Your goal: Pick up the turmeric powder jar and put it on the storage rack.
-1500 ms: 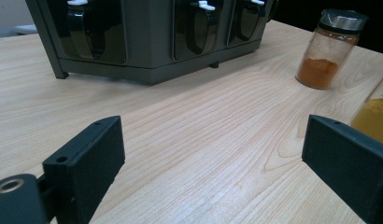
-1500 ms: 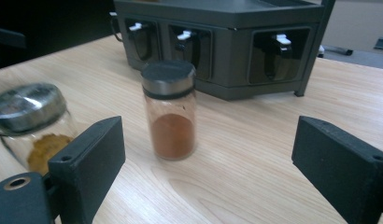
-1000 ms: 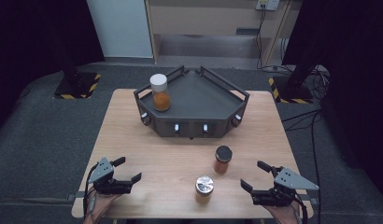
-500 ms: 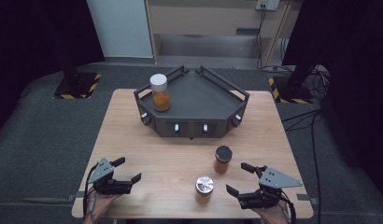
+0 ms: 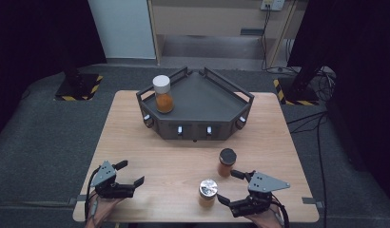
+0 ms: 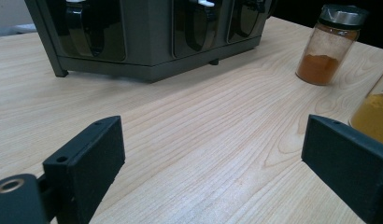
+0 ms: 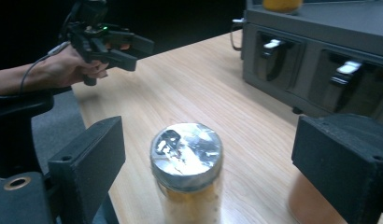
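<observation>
Your right gripper gapes wide around the silver-lidded jar. Now close squarely. Left gripper idles open.

I log one wooden table: grey rack upper centre; black-lidded spice jar and silver-lidded spice jar lower right of centre.

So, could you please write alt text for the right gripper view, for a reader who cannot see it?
A spice jar with a silver lid stands on the wooden table between the open jaws of the right tool, not yet gripped. Beyond it on the left, a hand holds the left tool above the table edge, and a dark grey rack stands at upper right.
</observation>
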`<state>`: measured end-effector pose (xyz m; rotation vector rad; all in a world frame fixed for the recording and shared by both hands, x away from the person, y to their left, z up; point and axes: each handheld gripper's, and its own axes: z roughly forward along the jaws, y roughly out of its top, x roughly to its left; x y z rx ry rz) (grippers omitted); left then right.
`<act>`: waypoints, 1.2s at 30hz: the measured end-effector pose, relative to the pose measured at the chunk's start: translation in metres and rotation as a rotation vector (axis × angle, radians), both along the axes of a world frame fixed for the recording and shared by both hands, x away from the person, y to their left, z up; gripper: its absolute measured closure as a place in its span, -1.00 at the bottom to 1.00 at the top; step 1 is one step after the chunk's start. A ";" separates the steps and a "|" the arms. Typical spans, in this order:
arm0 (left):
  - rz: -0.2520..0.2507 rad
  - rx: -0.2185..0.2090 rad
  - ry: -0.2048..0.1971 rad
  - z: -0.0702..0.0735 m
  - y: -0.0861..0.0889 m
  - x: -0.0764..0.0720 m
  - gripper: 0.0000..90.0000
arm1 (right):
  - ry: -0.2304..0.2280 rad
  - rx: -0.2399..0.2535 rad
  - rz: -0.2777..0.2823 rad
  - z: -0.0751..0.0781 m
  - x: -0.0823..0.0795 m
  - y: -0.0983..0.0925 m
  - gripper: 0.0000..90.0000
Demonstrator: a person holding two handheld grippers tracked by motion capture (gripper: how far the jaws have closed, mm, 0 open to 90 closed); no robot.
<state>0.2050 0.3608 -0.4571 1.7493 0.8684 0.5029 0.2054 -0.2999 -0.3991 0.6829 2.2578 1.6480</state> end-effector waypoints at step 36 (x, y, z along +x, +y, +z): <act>-0.009 0.010 0.002 0.001 -0.002 0.001 -0.88 | 0.089 -0.046 0.064 -0.033 0.029 0.042 -0.58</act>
